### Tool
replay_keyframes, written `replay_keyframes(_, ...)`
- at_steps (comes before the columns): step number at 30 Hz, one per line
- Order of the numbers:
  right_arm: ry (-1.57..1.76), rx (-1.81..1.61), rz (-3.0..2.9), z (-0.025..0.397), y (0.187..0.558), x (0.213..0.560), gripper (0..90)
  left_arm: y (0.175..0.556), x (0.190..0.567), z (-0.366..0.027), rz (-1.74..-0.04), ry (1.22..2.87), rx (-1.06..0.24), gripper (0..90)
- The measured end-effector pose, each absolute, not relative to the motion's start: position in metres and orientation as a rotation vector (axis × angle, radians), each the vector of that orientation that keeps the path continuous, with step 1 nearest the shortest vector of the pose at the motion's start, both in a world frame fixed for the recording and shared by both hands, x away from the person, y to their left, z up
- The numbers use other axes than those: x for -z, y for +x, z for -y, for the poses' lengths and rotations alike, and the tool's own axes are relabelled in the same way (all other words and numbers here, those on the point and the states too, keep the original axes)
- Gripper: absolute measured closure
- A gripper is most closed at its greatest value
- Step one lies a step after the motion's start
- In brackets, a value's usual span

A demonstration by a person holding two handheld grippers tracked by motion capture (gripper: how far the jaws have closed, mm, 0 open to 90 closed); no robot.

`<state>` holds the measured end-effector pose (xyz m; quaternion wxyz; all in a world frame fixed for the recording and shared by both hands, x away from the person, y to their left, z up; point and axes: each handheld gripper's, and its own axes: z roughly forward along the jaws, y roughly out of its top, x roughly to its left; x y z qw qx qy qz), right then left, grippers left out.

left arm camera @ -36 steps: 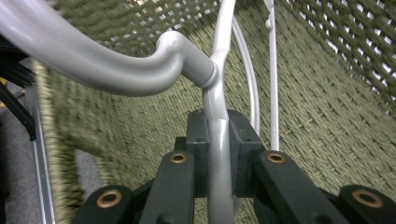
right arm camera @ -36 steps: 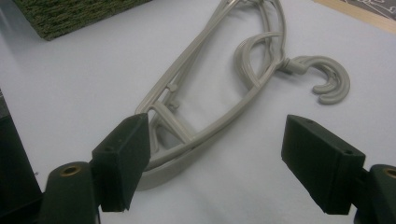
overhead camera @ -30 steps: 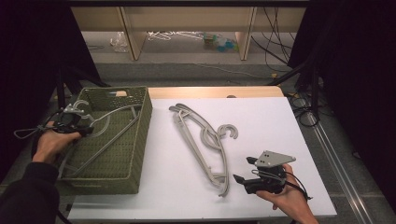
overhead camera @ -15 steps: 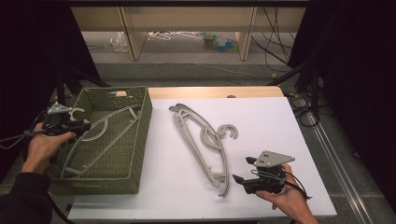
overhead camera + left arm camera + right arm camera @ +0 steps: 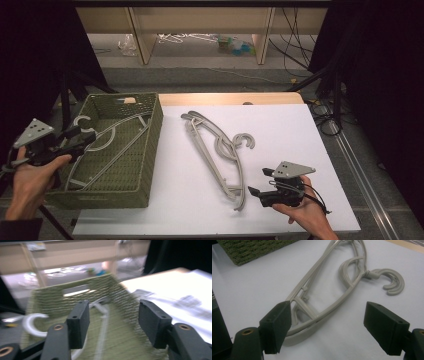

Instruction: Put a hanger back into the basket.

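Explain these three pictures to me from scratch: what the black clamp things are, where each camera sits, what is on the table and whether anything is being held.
There is no robot here. A person holds a hand-held clamp tool, called a gripper, in each hand: the left gripper and the right gripper. Each has two black jaws.

The wide picture comes from a fixed camera above the person's side of the table. The other two come from small cameras riding on each gripper, looking out between its own jaws.

On the white table lies a pile of grey hangers, and at its left a green basket with one hanger inside.

Both grippers are open and hold nothing. The left one is by the basket's left side; the right one points at the pile of hangers.
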<state>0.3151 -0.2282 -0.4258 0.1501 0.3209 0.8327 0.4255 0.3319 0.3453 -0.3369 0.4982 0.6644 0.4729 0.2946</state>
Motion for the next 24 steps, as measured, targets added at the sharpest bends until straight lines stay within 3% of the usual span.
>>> replay_keyframes(3,0.913,-1.226,-2.388,0.229,0.316,0.426,22.9,0.316,0.339,-0.324,-1.096,1.563,-0.662,38.6)
replay_keyframes(13,0.944,-1.256,-2.393,0.229,0.317,0.43,22.7,0.288,0.367,-0.236,-0.893,1.67,-0.518,31.5)
replay_keyframes(24,0.951,-1.256,-2.387,0.228,0.316,0.431,21.8,0.275,0.395,-0.187,-0.797,1.735,-0.413,19.8)
